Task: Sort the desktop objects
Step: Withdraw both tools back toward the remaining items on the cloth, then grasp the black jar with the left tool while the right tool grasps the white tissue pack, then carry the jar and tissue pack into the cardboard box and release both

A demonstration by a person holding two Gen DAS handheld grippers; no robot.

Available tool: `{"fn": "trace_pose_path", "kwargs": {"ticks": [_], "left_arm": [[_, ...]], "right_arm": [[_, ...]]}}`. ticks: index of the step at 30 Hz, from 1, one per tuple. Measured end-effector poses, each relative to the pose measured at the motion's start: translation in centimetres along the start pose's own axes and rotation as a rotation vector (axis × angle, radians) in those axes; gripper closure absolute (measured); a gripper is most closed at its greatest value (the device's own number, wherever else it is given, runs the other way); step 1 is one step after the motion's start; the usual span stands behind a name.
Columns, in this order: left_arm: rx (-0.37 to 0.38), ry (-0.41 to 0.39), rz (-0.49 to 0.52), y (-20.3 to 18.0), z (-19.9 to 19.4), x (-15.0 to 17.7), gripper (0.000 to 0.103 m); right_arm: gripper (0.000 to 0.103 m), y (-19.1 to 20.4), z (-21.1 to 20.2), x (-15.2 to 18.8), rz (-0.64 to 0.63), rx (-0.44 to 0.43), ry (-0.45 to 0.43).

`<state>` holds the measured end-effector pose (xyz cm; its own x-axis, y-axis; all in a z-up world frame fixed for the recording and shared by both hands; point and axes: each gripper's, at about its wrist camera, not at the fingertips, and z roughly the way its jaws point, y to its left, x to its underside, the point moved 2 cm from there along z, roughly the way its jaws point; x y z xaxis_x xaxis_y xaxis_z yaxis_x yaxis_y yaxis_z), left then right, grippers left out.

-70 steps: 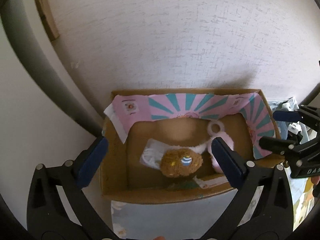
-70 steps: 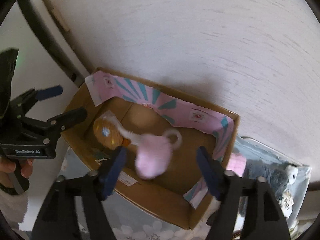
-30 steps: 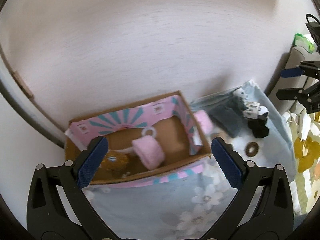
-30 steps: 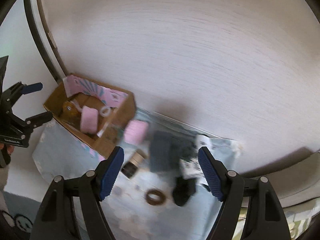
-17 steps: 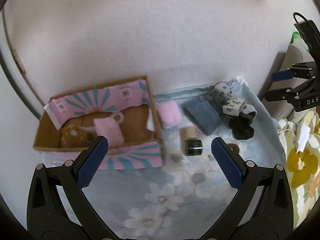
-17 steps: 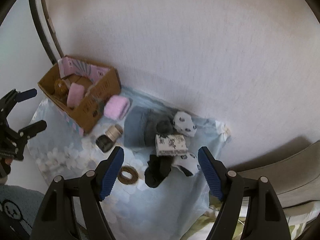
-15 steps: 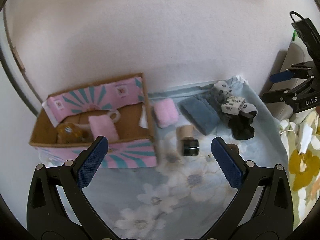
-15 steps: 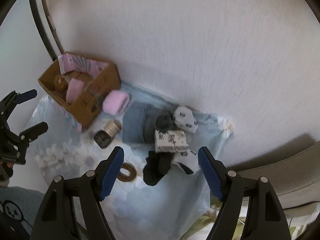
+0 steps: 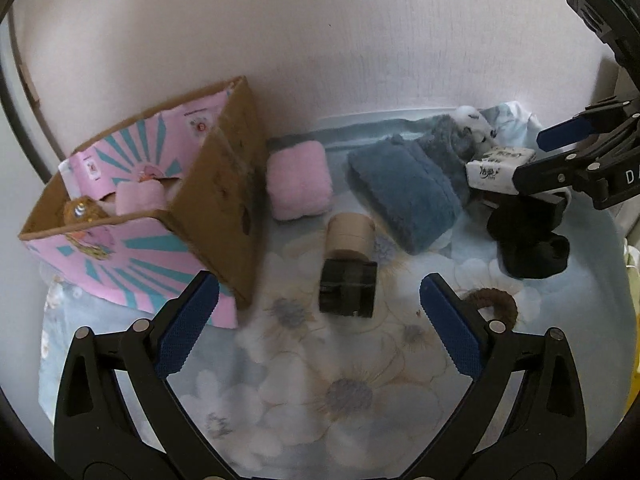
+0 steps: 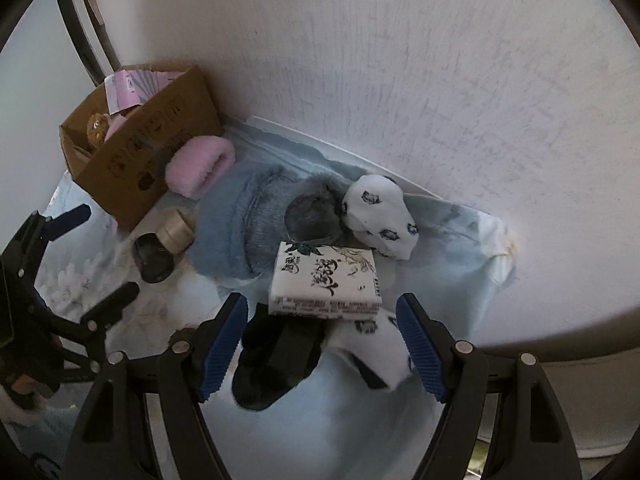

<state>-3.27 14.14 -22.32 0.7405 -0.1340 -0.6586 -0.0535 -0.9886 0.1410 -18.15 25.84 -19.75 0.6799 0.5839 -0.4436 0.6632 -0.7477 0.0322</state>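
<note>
A cardboard box point(image 9: 224, 216) with pink and teal lining stands at the left and holds a pink plush piece point(image 9: 138, 198) and a brown ball point(image 9: 80, 210). Beside it lie a pink pad point(image 9: 298, 188), two tape rolls point(image 9: 350, 264), a blue fluffy cloth point(image 9: 404, 190), a tissue pack point(image 10: 324, 278), black socks point(image 10: 276, 360), white patterned socks point(image 10: 380, 208) and a brown hair ring point(image 9: 490, 304). My left gripper point(image 9: 316, 320) is open and empty, just in front of the tape rolls. My right gripper point(image 10: 322, 350) is open and empty, over the black socks just below the tissue pack.
Everything lies on a light blue flowered cloth point(image 9: 340, 392) against a white wall point(image 10: 400, 60). A dark curved frame point(image 10: 76, 32) stands left of the box. The right gripper also shows at the right edge of the left wrist view point(image 9: 568, 152).
Both grippers have left the box and swung right, then come lower and closer to the loose objects. Both stay open and empty.
</note>
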Motion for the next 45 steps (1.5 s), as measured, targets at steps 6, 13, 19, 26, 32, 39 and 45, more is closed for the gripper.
{"fn": "trace_pose_path", "kwargs": {"ticks": [6, 13, 19, 26, 32, 39, 45], "left_arm": [[-0.002, -0.004, 0.008, -1.1, 1.0, 0.1, 0.004], [0.006, 0.026, 0.010, -1.9, 2.4, 0.5, 0.015], [0.052, 0.078, -0.051, -1.1, 3.5, 0.6, 0.055], [0.088, 0.100, -0.090, -0.4, 3.6, 0.7, 0.075], [0.103, 0.098, -0.086, 0.2, 1.8, 0.4, 0.075], [0.138, 0.114, -0.065, 2.3, -0.9, -1.5, 0.075], [0.172, 0.114, -0.002, 5.0, -4.1, -3.9, 0.075]], "right_arm": [[0.030, -0.4, 1.5, 0.2, -0.003, -0.026, 0.000], [0.030, -1.1, 2.4, 0.2, 0.016, -0.038, 0.009], [0.030, -1.3, 2.4, -0.1, 0.035, -0.046, -0.002], [0.045, -0.6, 2.3, 0.1, 0.038, -0.030, -0.007], [0.045, 0.0, 0.6, 0.1, 0.046, -0.029, -0.037], [0.045, 0.7, -2.6, 0.0, 0.081, -0.014, -0.050], [0.045, 2.4, -5.9, -0.2, 0.099, 0.019, -0.042]]}}
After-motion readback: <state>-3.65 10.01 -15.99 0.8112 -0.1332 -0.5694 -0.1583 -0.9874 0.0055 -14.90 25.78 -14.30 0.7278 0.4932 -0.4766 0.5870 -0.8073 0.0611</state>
